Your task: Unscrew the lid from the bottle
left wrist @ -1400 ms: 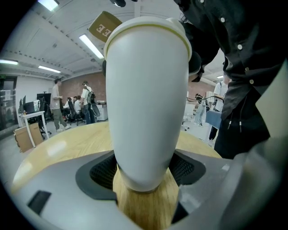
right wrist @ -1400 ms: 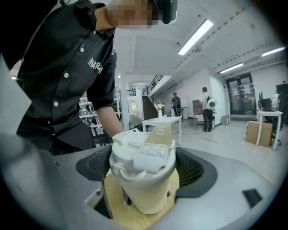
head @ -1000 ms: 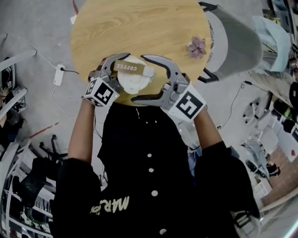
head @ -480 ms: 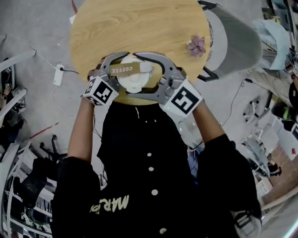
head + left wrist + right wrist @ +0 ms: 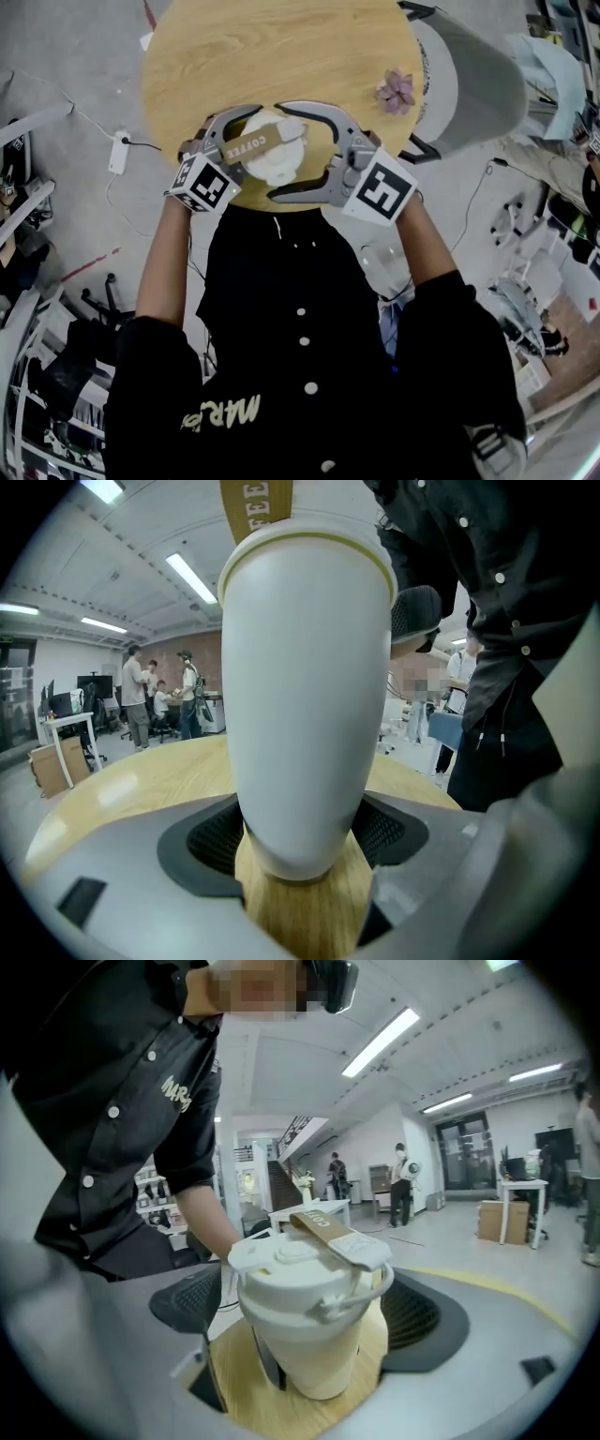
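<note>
We see the right gripper [image 5: 281, 152] letting go. Its jaws have just been opening and now stand wide, one on each side of the lid [image 5: 298, 1252]. In the right gripper view there is a clear gap between each pad and the lid's rim, so nothing is pinched there. Half a second ago those jaws sat closer round the lid. The brown strap [image 5: 255, 141] across its top has swung since then: a second ago it lay nearly crosswise in the head view, and now it slants up toward the far right. We read that as one short twist of the lid made and released (a ratchet stroke, in effect), not as the lid coming off.

The left gripper [image 5: 300, 841] clamps the bottle [image 5: 274, 167] by its white body, with a dark pad pressed on either side low on the taper. Its place in the head view matches a second ago. The bottle stands upright on the round wooden table [image 5: 281, 47], close to the near edge, just in front of the person's chest.

The lid sits level on the bottle and we see no gap beneath it. We judge the thread to be still engaged and the task only partly done. The next move likely calls for the right gripper to close on the lid again and twist the same way while the left stops the body from spinning. The left grip is low on a tapered body, so a hard twist could slip the bottle in the pads or tip it toward the edge.
</note>
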`<act>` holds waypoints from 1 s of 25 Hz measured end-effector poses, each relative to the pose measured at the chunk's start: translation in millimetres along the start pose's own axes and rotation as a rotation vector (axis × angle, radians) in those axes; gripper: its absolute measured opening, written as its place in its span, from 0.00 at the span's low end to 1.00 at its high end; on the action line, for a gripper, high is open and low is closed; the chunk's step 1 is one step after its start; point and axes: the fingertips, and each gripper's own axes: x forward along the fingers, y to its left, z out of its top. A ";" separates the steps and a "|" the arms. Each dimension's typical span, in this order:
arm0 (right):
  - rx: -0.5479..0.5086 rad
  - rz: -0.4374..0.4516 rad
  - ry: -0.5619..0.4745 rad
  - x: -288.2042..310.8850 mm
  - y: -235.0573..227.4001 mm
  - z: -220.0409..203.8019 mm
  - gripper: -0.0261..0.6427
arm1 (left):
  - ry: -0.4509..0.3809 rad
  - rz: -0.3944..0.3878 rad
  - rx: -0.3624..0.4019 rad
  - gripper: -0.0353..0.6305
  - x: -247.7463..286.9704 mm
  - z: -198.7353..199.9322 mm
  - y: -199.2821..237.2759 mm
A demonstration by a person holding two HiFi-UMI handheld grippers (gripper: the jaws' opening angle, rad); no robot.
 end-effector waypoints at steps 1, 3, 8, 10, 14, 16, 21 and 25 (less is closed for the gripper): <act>0.024 -0.061 -0.010 0.6 -2.2 0.1 0.82 | 0.000 0.000 0.000 0.59 -0.5 -0.6 0.5; 0.050 -0.182 -0.039 5.7 -5.9 3.2 0.82 | 0.001 0.003 -0.002 0.59 -1.8 -1.7 1.9; 0.037 -0.362 -0.137 12.1 -17.8 20.2 0.81 | 0.001 0.003 -0.002 0.59 -1.0 -1.6 1.9; 0.019 -0.361 -0.143 13.9 -20.7 22.9 0.74 | 0.000 0.003 -0.002 0.59 -1.5 -1.8 2.6; -0.035 -0.230 -0.110 14.4 -12.2 19.7 0.74 | 0.000 0.002 -0.001 0.59 -1.9 0.3 -0.6; -0.063 -0.138 -0.093 16.2 -7.6 17.7 0.74 | 0.000 -0.002 0.001 0.59 -2.7 -0.8 -0.9; -0.067 -0.060 -0.076 16.3 -5.5 16.1 0.74 | 0.001 0.000 -0.001 0.59 -2.2 -0.2 0.0; -0.040 -0.050 -0.102 13.4 -5.4 19.7 0.74 | 0.001 0.001 -0.006 0.59 -2.8 -1.1 0.3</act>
